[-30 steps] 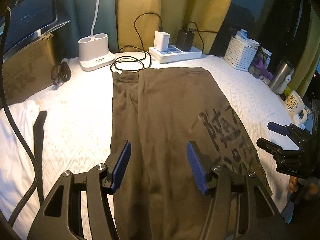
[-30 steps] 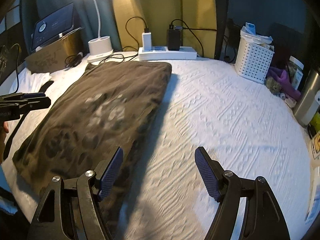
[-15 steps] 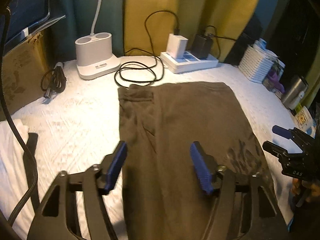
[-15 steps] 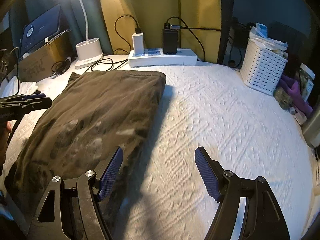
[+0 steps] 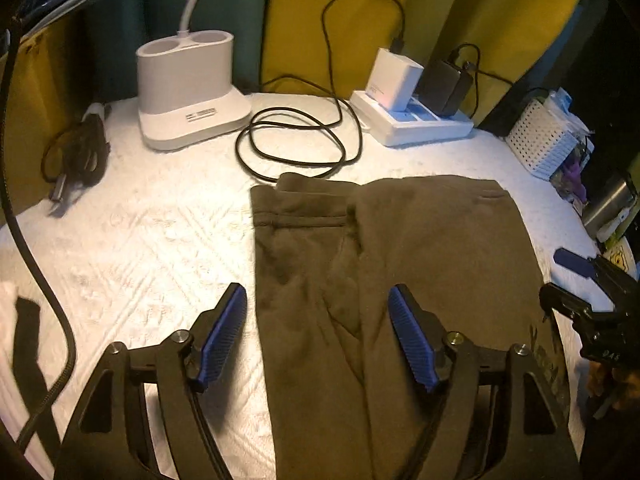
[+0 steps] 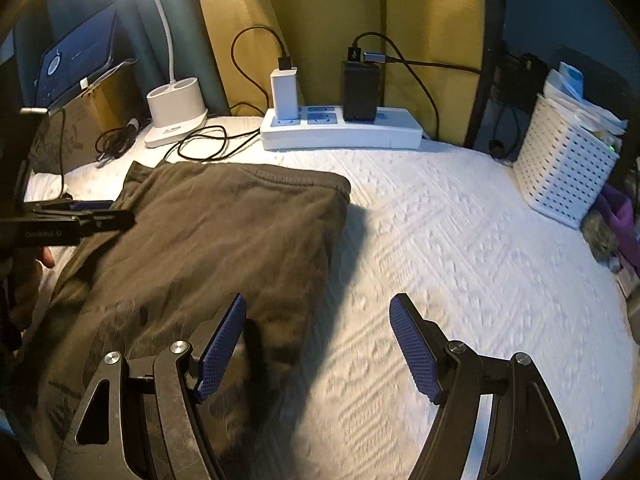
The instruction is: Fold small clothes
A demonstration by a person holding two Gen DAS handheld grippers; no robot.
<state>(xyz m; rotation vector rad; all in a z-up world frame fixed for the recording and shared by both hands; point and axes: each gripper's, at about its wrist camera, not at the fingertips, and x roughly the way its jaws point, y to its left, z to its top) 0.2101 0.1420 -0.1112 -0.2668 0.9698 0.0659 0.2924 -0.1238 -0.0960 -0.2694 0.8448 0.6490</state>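
I see both tools, left tool (image 5: 316, 336) and right tool (image 6: 318, 346), spread apart over the brown garment (image 5: 400, 264); the white basket (image 6: 568, 172) holds papers.

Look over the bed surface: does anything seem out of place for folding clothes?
Yes. A loose black cable coils right at the brown garment's far edge, apparently touching it; it could snag during folding.

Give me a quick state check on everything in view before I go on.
Left gripper: open, empty, over the garment.
Right gripper: open, empty, at the garment's right edge.
Brown garment: lying flat, folded lengthwise, on the white cover.
Desk lamp: lit.
White charger: plugged into the power strip, cable attached.
Black charger: plugged in, cable attached.
Black cable: loosely coiled.
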